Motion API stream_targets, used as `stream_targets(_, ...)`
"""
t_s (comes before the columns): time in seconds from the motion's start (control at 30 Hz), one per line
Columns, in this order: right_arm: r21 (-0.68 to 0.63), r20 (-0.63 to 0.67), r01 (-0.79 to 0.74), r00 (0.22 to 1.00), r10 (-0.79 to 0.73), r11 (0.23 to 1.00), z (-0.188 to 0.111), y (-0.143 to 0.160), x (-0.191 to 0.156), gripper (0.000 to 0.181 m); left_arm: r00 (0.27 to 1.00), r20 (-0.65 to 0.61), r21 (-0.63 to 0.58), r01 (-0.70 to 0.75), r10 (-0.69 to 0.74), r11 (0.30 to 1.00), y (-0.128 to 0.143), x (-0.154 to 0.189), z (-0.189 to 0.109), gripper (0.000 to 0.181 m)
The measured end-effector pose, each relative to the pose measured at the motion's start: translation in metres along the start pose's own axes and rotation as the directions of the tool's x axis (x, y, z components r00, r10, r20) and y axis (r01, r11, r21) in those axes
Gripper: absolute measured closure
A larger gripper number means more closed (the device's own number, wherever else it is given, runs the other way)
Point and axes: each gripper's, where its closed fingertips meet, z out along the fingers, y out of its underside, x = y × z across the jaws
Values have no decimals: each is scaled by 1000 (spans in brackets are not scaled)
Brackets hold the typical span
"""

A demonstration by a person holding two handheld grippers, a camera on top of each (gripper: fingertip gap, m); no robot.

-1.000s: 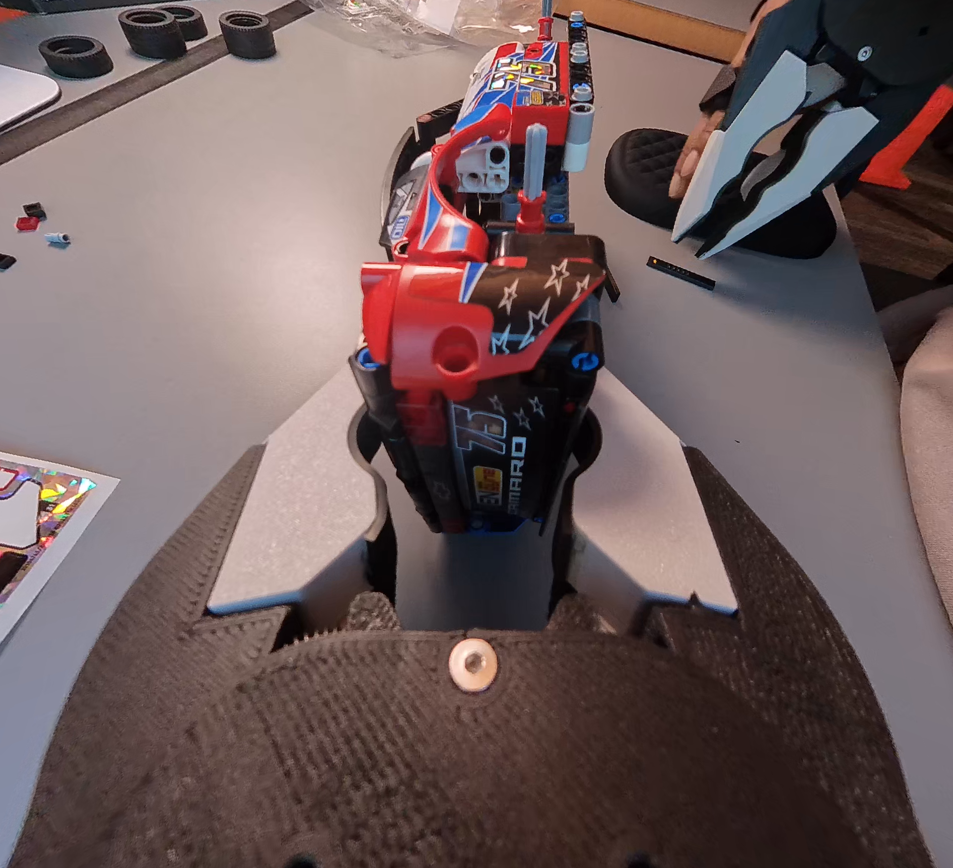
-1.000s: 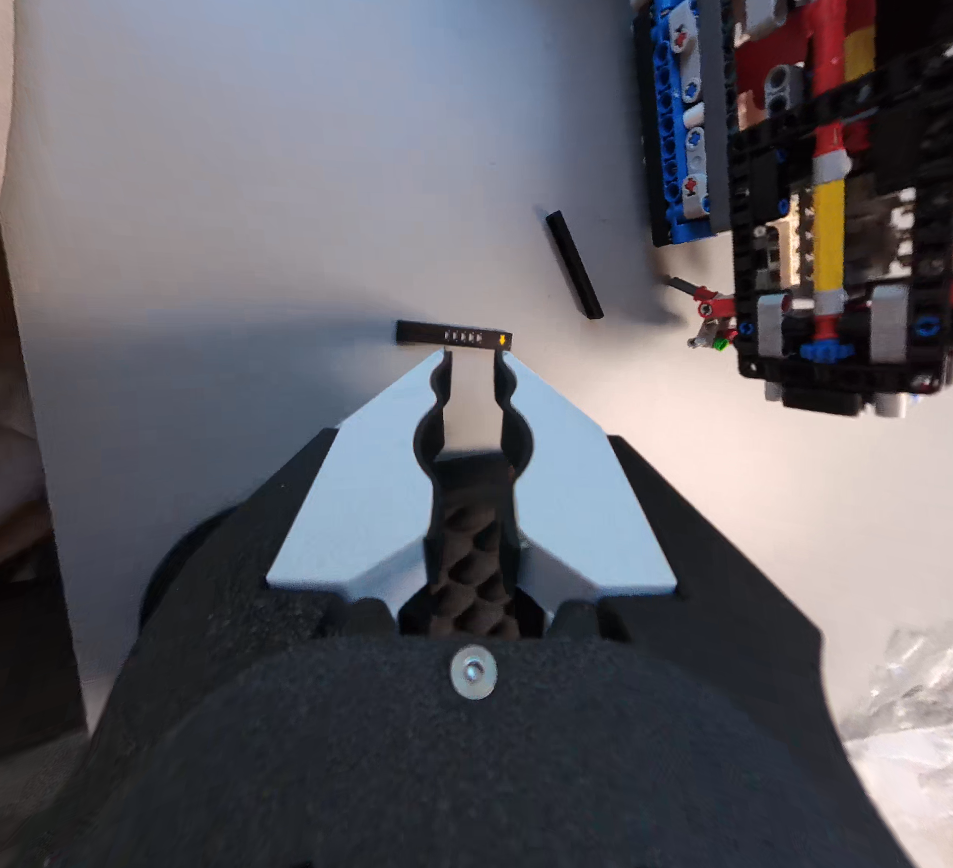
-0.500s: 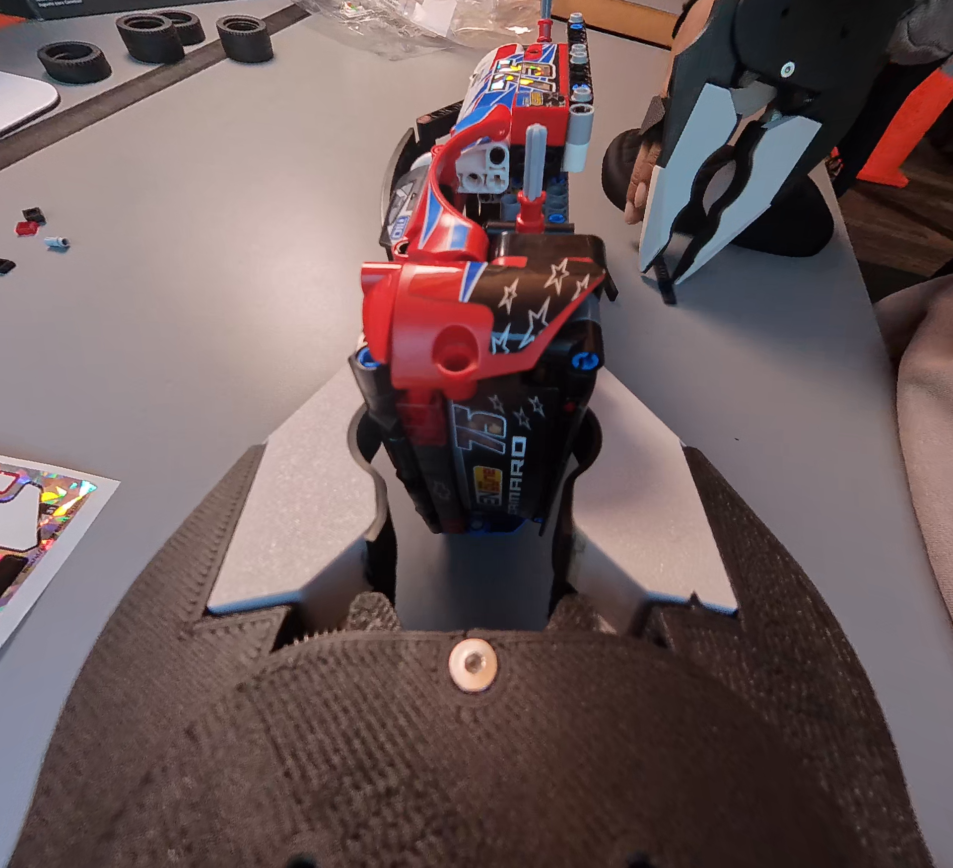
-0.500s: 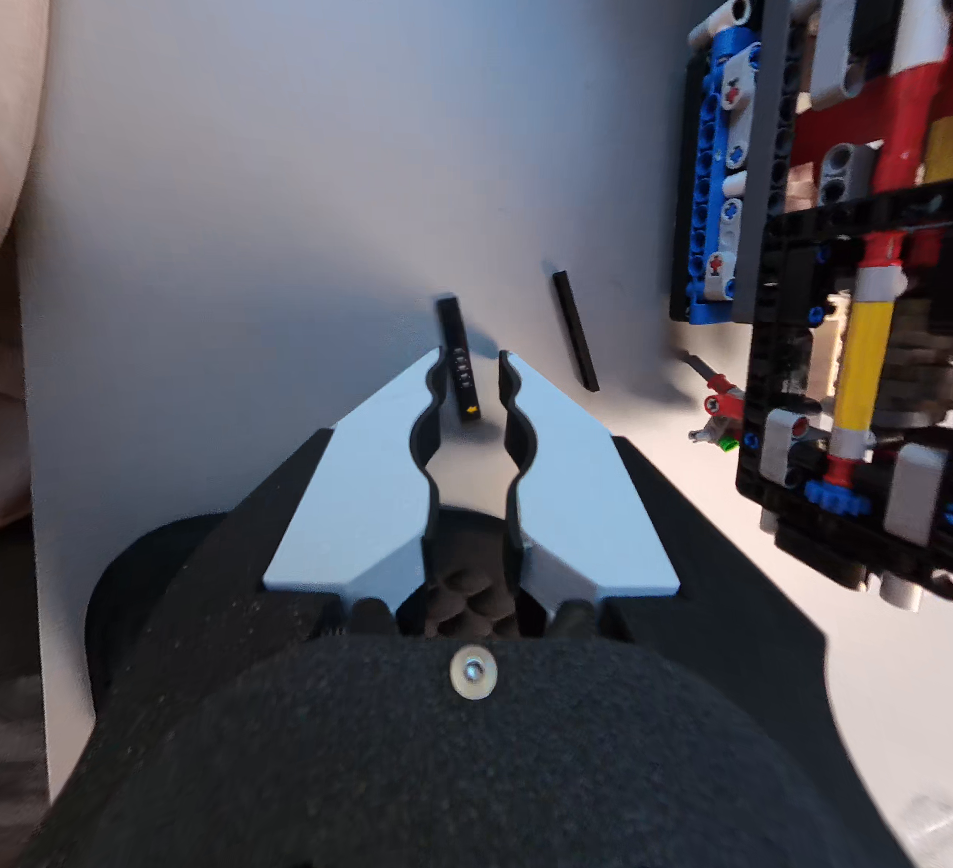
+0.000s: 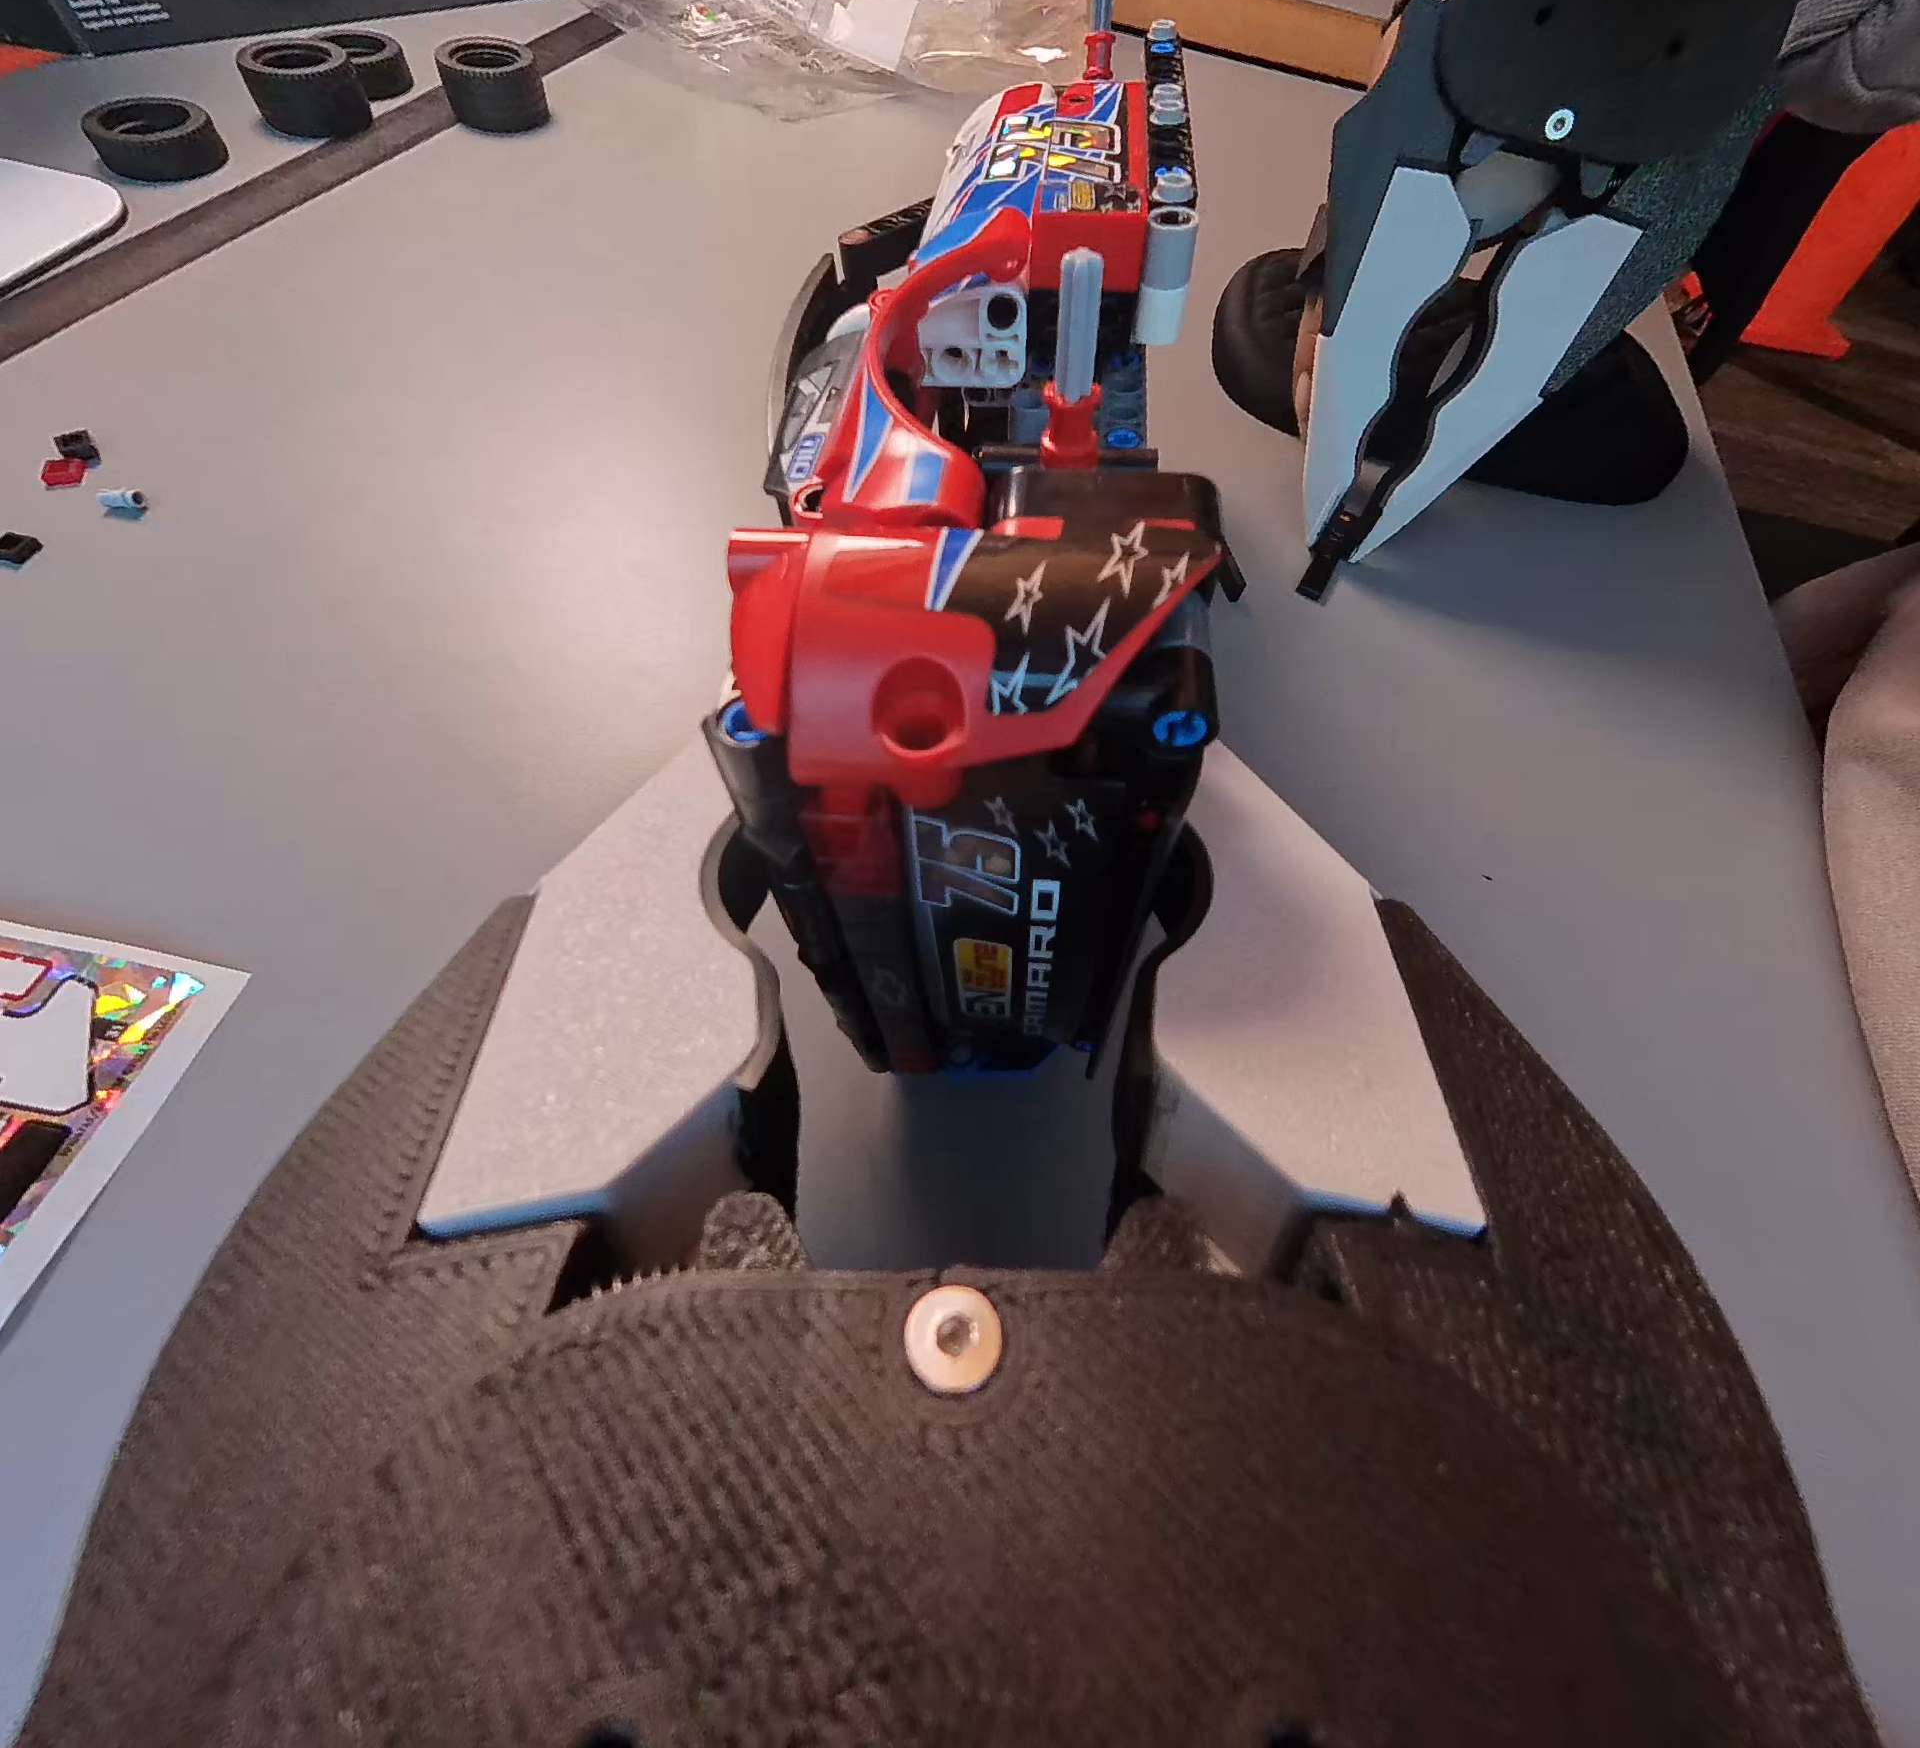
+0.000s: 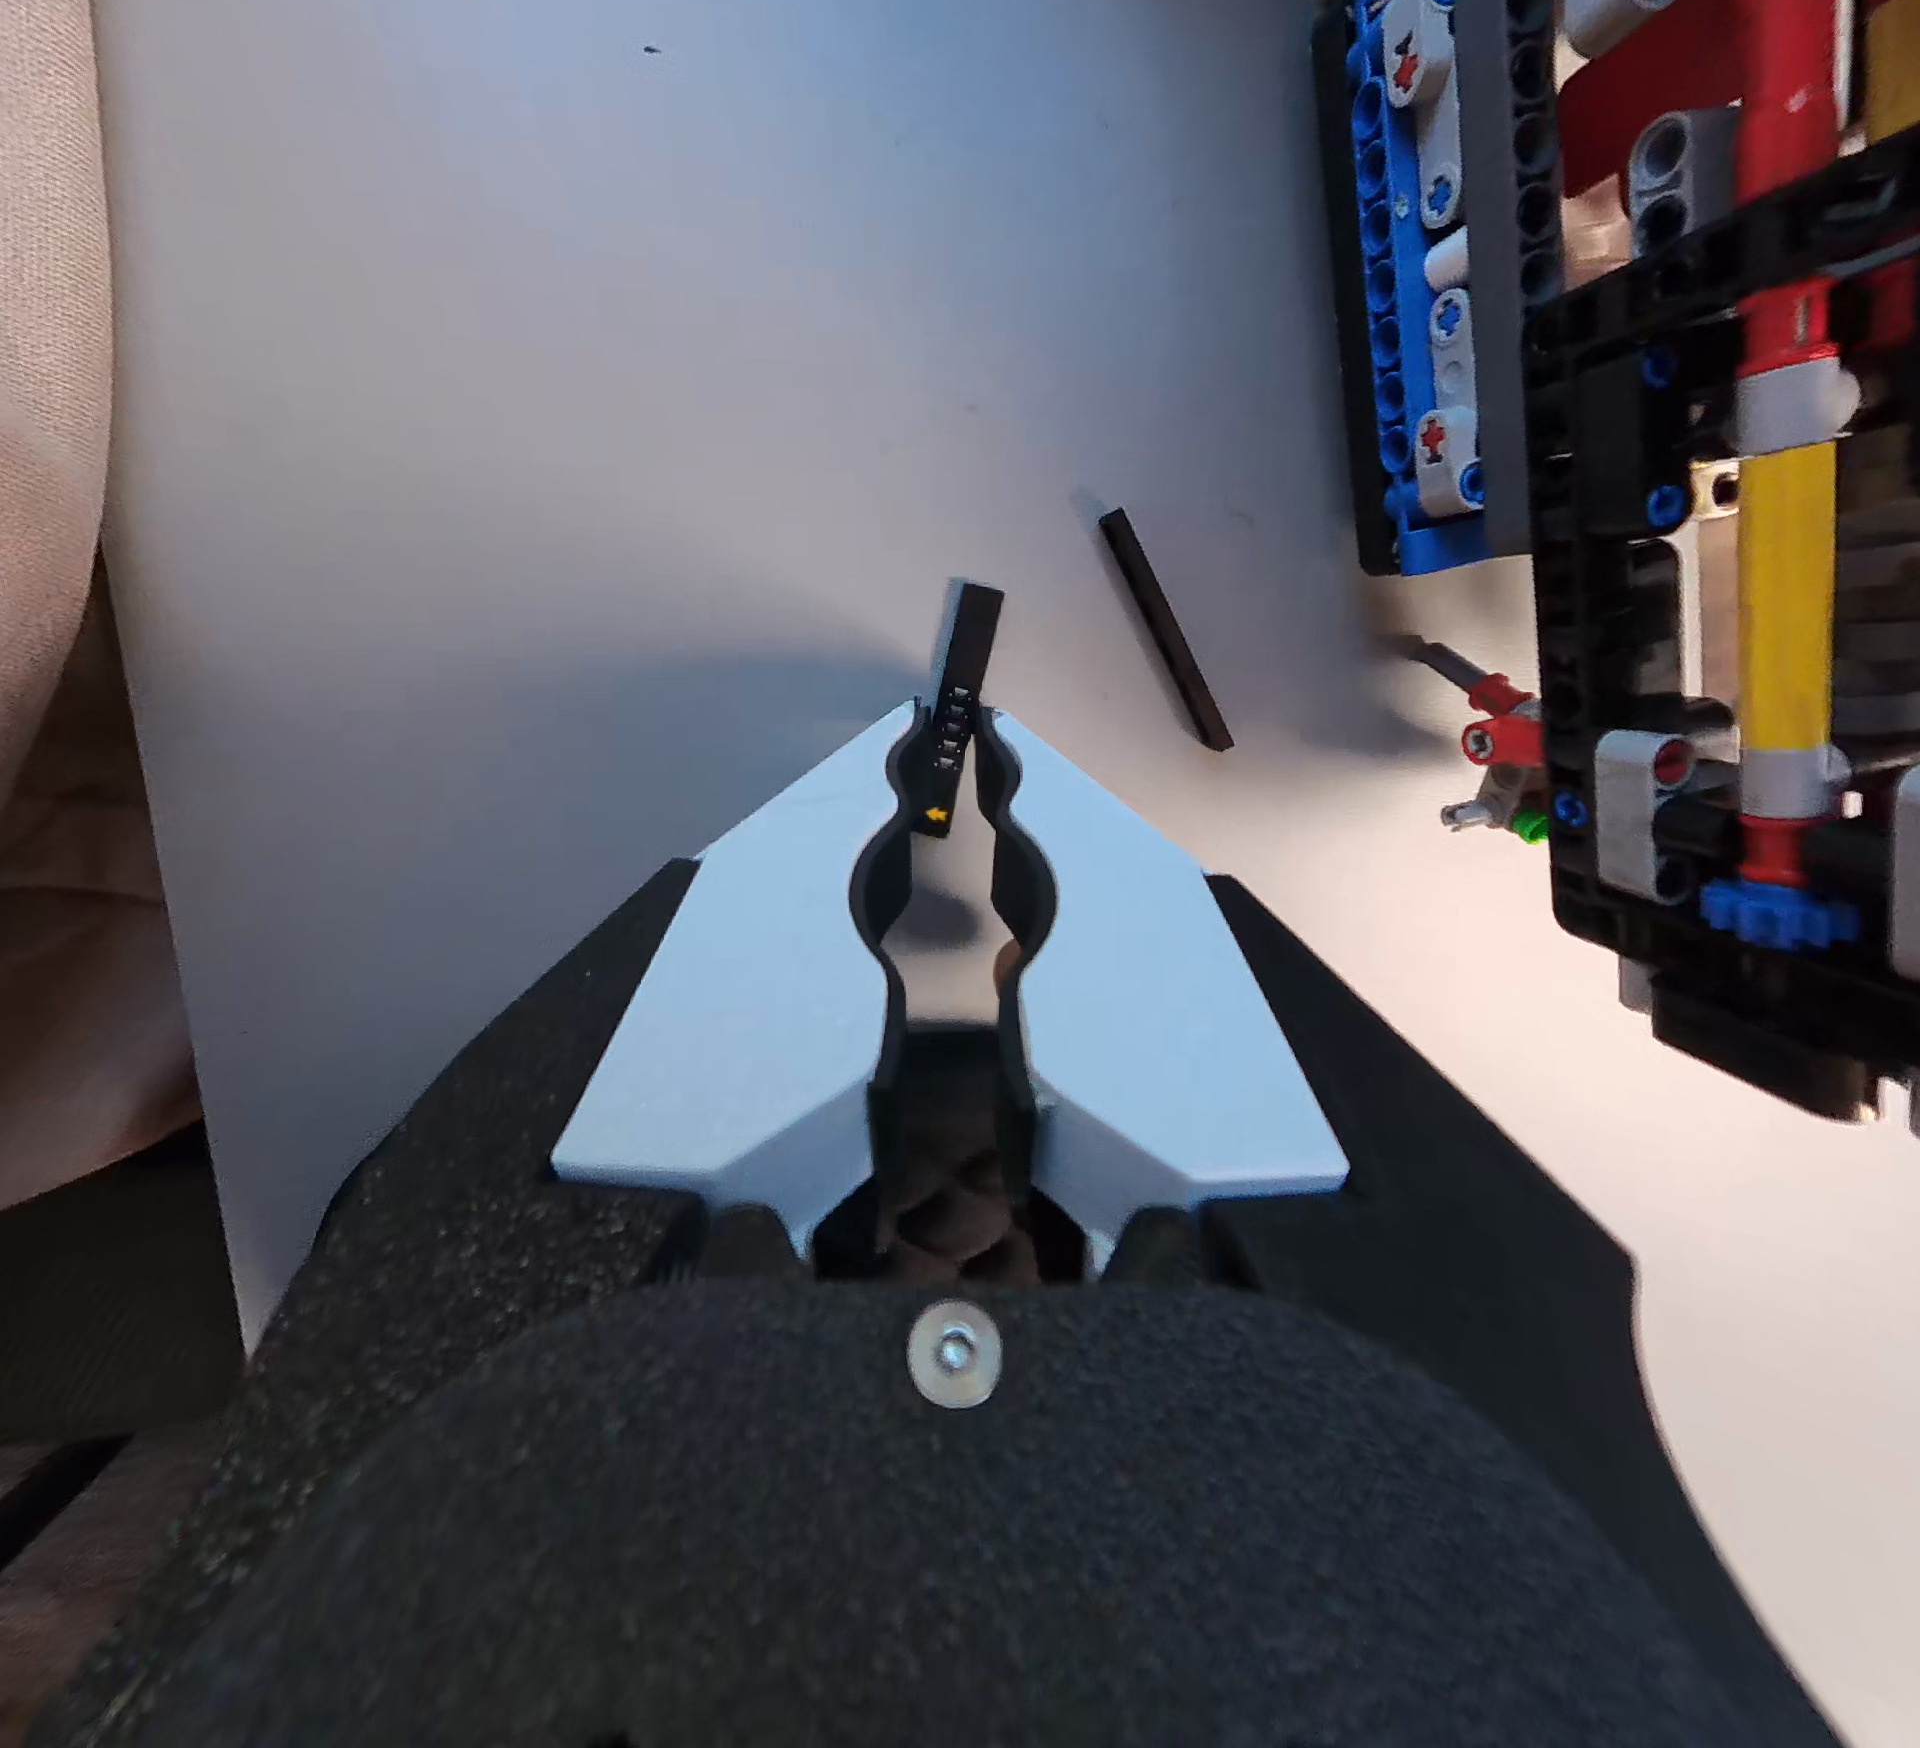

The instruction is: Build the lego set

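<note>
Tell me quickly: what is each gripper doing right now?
Left gripper: shut on the lego car.
Right gripper: shut on a small black strip piece.

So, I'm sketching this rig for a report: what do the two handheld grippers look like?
Both match. The left gripper has a coarse, textured black printed body with a silver screw at its centre and two pale grey angular fingers whose black inner edges are wavy. The right gripper has the same build; from outside its black shell shows small silver screws. No cables show.

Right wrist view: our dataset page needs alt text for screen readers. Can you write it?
The right gripper pinches a small black strip piece just above the grey table. A black axle lies beside it, near the lego car.
</note>
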Motion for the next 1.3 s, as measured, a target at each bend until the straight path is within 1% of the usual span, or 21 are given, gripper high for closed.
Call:
stream_targets(0.03, -6, 7, -1, 1000, 1, 1000, 0, 0, 0, 177, 1000, 0, 0, 0, 0, 1000, 0, 0, 0, 108)
stream_targets(0.1, -10, 0, 46, 999, -46, 999, -1, -5, 0, 177, 1000, 1, 0, -5, 5, 1000, 0, 0, 0, 108)
stream_targets(0.13, 24, 1, 70, 998, -70, 997, -6, -17, 0, 176, 1000, 1, 1, -11, 11, 1000, 0, 1, 0, 108)
stream_targets(0.2, 114, -26, 99, 995, -97, 989, -32, -52, 10, 176, 1000, 2, 2, -30, 30, 1000, -1, 2, 0, 108)
stream_targets(0.27, 167, -70, 146, 988, -136, 975, -63, -88, 28, 176, 999, 0, 4, -52, 52, 999, -1, 3, 0, 108)
stream_targets(0.33, 172, -101, 201, 977, -185, 964, -87, -116, 45, 177, 997, 2, 1, -74, 74, 997, -1, 4, 0, 108)
stream_targets(0.37, 160, -100, 217, 974, -202, 963, -94, -126, 52, 177, 997, 3, -1, -83, 83, 997, -1, 5, 0, 108)
stream_targets(0.43, 125, -87, 235, 971, -225, 964, -98, -137, 64, 177, 995, 5, -4, -100, 100, 995, -1, 6, 0, 108)
stream_targets(0.53, 87, -16, 223, 975, -222, 971, -91, -140, 67, 177, 994, 5, -6, -109, 109, 994, -1, 6, 0, 108)
stream_targets(0.63, 66, 24, 214, 976, -216, 975, -82, -137, 65, 176, 994, 3, -4, -109, 109, 994, -1, 6, 0, 108)
stream_targets(0.8, 77, 43, 195, 979, -199, 978, -80, -135, 64, 177, 995, 0, 0, -103, 103, 995, -1, 6, 0, 108)
stream_targets(0.93, 58, 46, 204, 977, -207, 977, -80, -135, 65, 176, 995, 0, 1, -100, 100, 995, -1, 6, 0, 108)
stream_targets(1.07, 52, 86, 184, 978, -188, 982, -79, -135, 64, 176, 994, 1, 2, -107, 107, 994, -1, 6, 0, 108)
stream_targets(1.17, 27, 103, 195, 975, -196, 980, -79, -134, 62, 176, 994, 1, 1, -113, 113, 994, -1, 7, 0, 108)
stream_targets(1.3, -9, 88, 216, 973, -214, 976, -77, -134, 63, 176, 995, -1, -3, -102, 102, 995, -1, 6, 0, 109)
